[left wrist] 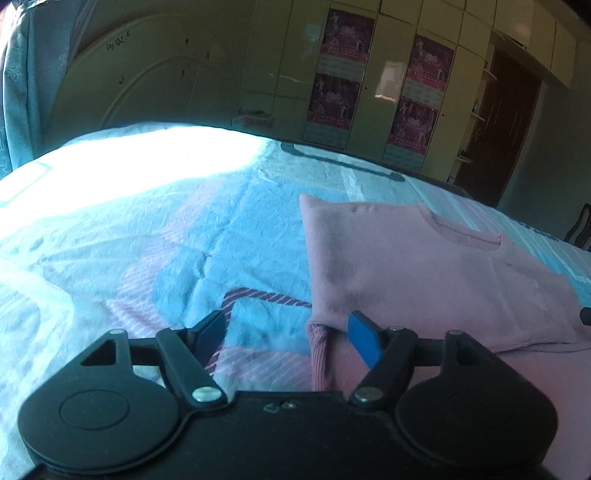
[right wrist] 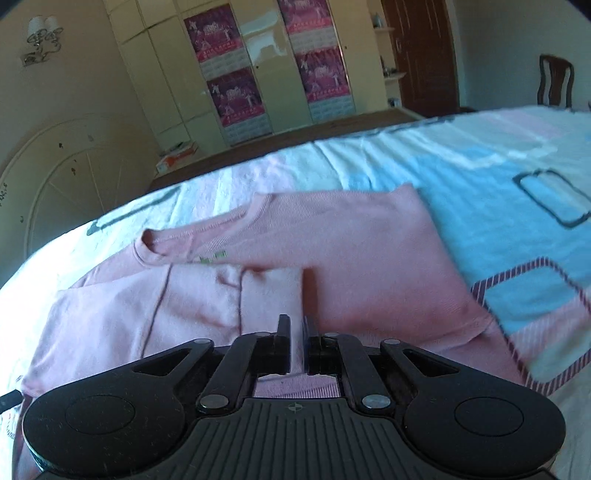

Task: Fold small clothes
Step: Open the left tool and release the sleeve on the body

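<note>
Pink top (left wrist: 424, 266) lies flat on the bed (left wrist: 155, 229), neckline (left wrist: 465, 232) toward the far edge and the wardrobe (left wrist: 369, 81), hem toward the grippers; long axis runs near to far, collar to hem; in the left view it sits right of centre, in the right view it fills the middle, collar (right wrist: 159, 243) angled up-left; both sleeves look folded in over the body, so the outline is a narrow block; small green mark (right wrist: 212, 257) just below the collar, too small to read.

Left gripper (left wrist: 291, 332) jaws spread wide, nothing pressed between them; ribbed cuff (left wrist: 318, 354) lies in the gap close to the blue pad (left wrist: 364, 339), contact unclear; left finger over bare bedsheet.

Right gripper (right wrist: 294, 332) jaws drawn nearly together, pinching a pale pink cloth strip (right wrist: 271, 295) that rises between the fingers; looks like a sleeve end, not certain.

Sheet is blue, white and pink with striped patches (right wrist: 517, 273); headboard (left wrist: 140, 88) at left; posters (right wrist: 214, 33) on wardrobe doors; chair (right wrist: 556, 79) far right.
</note>
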